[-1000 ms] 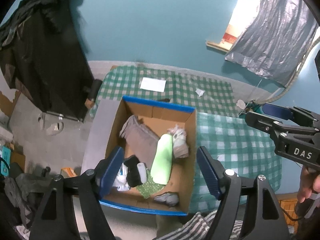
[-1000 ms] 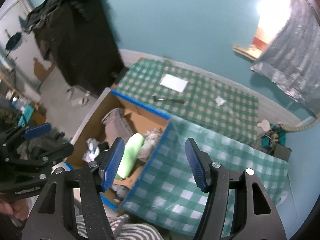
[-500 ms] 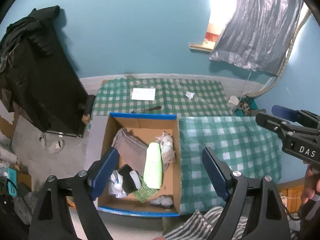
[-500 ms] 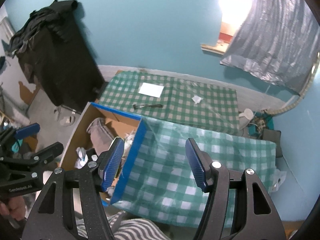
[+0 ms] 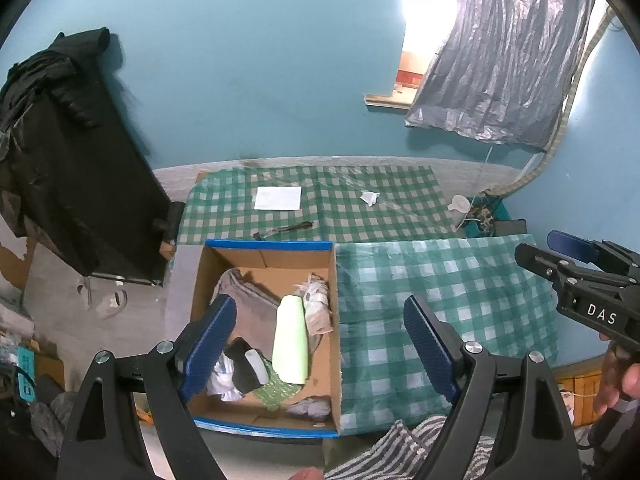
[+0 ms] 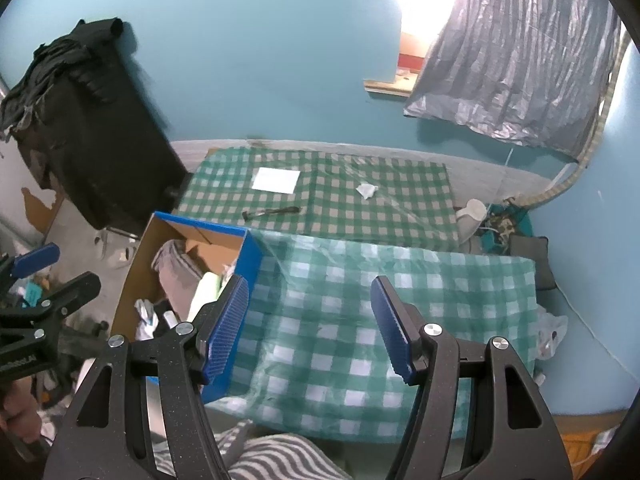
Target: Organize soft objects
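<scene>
- The left gripper (image 5: 316, 340) hangs above the cardboard box (image 5: 200, 304) with its jaws spread wide; they have just been opening, nothing sits between them, and the pads touch nothing.
- The right gripper (image 6: 310, 328) hovers over the pale checked cloth (image 6: 420, 300) with its jaws moderately apart and empty.
- One box is in view, open-topped with blue tape along its rim, standing to the left of the pale cloth and touching its edge.
- Inside the box lie the soft things: one folded grey-brown cloth (image 5: 256, 308) at the far left, one pale green roll (image 5: 291, 338) in the middle, and one crumpled whitish bundle (image 5: 318, 304) just right of it.
- Also there: one black piece (image 5: 242, 364) with a small white roll (image 5: 256, 364) on it, one white rag (image 5: 224, 376) at the near left, one green patterned piece (image 5: 276, 390) under the roll's near end, and one grey scrap (image 5: 312, 406) at the near edge.
- Two checked cloths cover the floor: the pale one near, and a darker green one (image 5: 360, 208) beyond it, against the blue wall.
- On the darker cloth rest one white sheet of paper (image 5: 278, 198), one dark slim tool (image 5: 284, 230) and one crumpled white scrap (image 5: 369, 197).
- One black garment rack (image 5: 72, 160) stands at the far left.
- A striped sleeve (image 6: 272, 460) shows at the near edge.
</scene>
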A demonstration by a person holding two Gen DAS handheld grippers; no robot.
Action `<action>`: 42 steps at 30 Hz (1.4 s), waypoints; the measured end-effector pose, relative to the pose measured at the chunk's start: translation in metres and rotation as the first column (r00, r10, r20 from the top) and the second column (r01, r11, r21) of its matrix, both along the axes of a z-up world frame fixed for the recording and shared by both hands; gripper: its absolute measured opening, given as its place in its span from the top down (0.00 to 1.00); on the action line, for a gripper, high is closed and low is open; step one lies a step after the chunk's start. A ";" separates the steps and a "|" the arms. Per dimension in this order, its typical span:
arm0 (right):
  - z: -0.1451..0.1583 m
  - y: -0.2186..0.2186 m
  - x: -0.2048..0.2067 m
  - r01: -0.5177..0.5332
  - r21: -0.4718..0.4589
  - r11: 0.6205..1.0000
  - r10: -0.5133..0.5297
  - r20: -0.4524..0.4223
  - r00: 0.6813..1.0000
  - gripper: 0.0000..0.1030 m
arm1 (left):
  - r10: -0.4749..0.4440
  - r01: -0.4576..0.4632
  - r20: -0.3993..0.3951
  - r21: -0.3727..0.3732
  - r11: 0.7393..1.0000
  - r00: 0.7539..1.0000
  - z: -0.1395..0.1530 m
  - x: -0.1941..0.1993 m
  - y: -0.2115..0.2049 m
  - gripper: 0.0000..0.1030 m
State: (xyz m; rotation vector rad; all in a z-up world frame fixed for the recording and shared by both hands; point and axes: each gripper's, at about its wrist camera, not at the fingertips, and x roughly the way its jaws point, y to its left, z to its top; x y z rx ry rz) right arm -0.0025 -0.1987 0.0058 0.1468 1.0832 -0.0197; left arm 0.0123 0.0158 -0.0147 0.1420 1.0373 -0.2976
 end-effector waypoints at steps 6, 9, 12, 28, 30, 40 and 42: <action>0.001 -0.009 -0.003 0.011 0.002 1.000 -0.011 -0.001 1.000 0.39 | -0.006 0.006 -0.012 0.001 1.000 1.000 0.000 -0.001 -0.008 0.16; 0.001 -0.010 -0.003 0.009 0.001 1.000 -0.009 -0.001 1.000 0.39 | -0.004 0.004 -0.015 0.000 1.000 1.000 0.000 0.000 -0.011 0.16; 0.001 -0.013 -0.003 0.010 0.003 1.000 -0.010 -0.001 1.000 0.39 | -0.005 0.005 -0.017 0.001 1.000 1.000 0.000 0.000 -0.011 0.16; 0.000 -0.018 -0.002 0.012 0.004 1.000 -0.012 -0.003 1.000 0.39 | -0.002 0.003 -0.035 0.010 1.000 0.999 -0.004 0.001 -0.024 0.16; 0.000 -0.018 -0.002 0.012 0.002 1.000 -0.012 -0.004 1.000 0.39 | -0.001 0.001 -0.036 0.007 1.000 0.999 -0.005 0.002 -0.025 0.16; 0.000 -0.019 -0.001 0.014 0.004 1.000 -0.014 -0.004 1.000 0.39 | -0.002 0.002 -0.040 0.007 1.000 0.999 -0.006 0.003 -0.027 0.16; 0.001 -0.020 -0.002 0.013 0.004 1.000 -0.013 -0.003 1.000 0.39 | -0.003 0.003 -0.039 0.008 1.000 0.999 -0.006 0.004 -0.027 0.16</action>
